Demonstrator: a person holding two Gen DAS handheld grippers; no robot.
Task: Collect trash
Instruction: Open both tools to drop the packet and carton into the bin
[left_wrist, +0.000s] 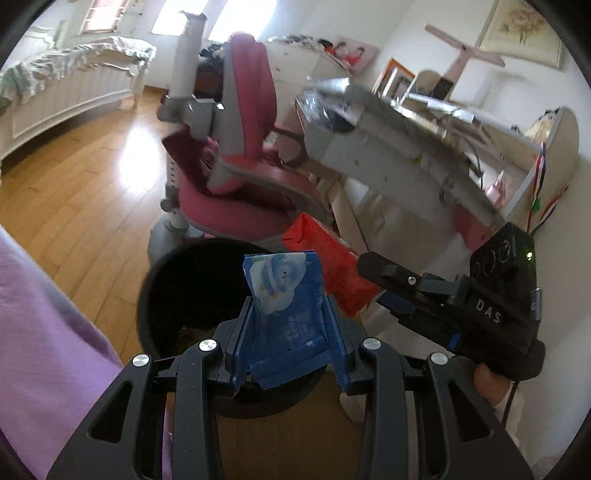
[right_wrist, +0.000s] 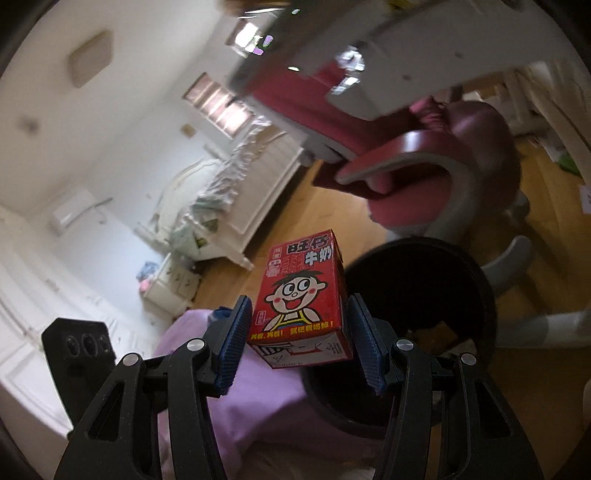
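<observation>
Clamped in the left gripper (left_wrist: 291, 325) is a blue wrapper (left_wrist: 286, 295), and a red milk carton (right_wrist: 301, 302) is gripped by the right gripper (right_wrist: 299, 332); both are held above the black bin (right_wrist: 461, 280) (some rubbish already inside), with release judged outstanding.

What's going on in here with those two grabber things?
A person is clearing up trash with a handheld gripper in each hand. The left gripper holds a blue wrapper, the right gripper a red milk carton. Both hang over a black bin on the wooden floor, nothing dropped yet.
</observation>
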